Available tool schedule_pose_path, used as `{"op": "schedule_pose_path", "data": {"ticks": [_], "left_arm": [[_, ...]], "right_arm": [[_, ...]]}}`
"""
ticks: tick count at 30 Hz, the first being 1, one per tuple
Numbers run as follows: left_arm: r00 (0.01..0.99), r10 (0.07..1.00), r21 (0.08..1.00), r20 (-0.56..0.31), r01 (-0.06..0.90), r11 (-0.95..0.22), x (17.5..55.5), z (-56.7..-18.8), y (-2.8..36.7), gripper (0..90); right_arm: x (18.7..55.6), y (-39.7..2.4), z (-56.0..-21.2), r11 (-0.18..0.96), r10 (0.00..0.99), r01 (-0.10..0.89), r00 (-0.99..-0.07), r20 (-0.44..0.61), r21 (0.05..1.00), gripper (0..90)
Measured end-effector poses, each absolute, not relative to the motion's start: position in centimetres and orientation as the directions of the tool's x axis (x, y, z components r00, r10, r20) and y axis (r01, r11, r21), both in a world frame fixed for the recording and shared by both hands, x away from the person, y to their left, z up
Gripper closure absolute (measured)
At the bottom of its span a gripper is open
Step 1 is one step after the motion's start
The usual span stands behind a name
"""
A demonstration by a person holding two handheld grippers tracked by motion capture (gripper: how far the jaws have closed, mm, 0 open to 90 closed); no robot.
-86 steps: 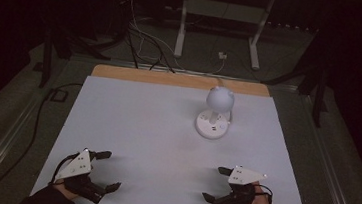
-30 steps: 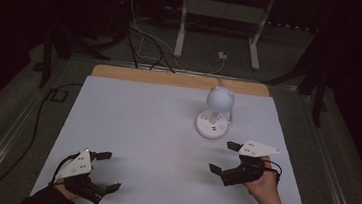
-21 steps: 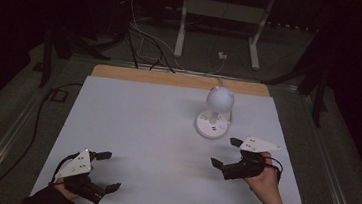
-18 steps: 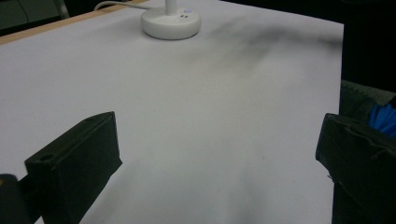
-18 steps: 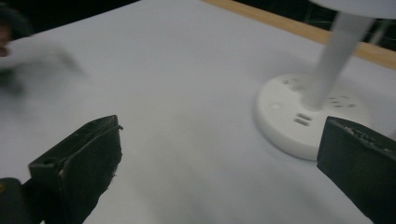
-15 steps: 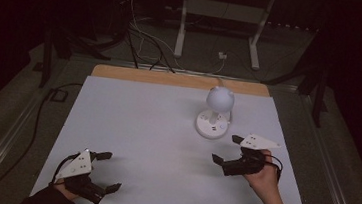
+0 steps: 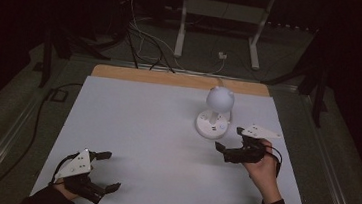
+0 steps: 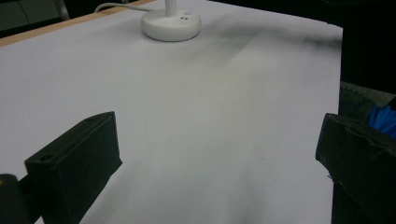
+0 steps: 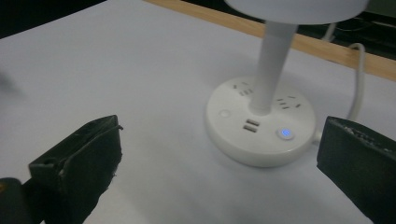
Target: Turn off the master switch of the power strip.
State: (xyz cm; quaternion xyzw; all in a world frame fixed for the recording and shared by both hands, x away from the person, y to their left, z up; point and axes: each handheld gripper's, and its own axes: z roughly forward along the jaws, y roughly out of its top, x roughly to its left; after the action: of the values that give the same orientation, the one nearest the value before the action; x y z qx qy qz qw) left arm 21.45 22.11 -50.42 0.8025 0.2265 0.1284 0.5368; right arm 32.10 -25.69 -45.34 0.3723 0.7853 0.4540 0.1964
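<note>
the right claw (image 7: pixel 229 140), jaws spread, is hovering just short of a smooth white lamp (image 9: pixel 259 122) with a round base. the left claw (image 7: pixel 103 170), also spread, is resting well apart on the matte white tabletop (image 7: pixel 141 128).

Dim room, soft focus, dark surroundings

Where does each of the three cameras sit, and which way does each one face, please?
High view: above the person's side, facing forward and down on the white table; both forearms, left gripper, right gripper.
Left gripper view: on the left gripper, low, facing across the table to the lamp base; its black jaws spread.
Right gripper view: on the right gripper, near the lamp base; jaws spread.
Shared: the lamp and table.
</note>
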Motion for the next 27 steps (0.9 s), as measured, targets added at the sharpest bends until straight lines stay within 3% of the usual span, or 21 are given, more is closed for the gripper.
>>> {"op": "schedule_pose_path", "data": {"ticks": [27], "left_arm": [[0.865, 0.501, 0.919, -0.035, 0.225, -0.323, 21.4, -50.4, 22.1, 0.3]], "right_arm": [[36.9, -25.6, -45.8, 0.264, 0.836, 0.430, -0.548, 0.017, 0.863, 0.0]]}}
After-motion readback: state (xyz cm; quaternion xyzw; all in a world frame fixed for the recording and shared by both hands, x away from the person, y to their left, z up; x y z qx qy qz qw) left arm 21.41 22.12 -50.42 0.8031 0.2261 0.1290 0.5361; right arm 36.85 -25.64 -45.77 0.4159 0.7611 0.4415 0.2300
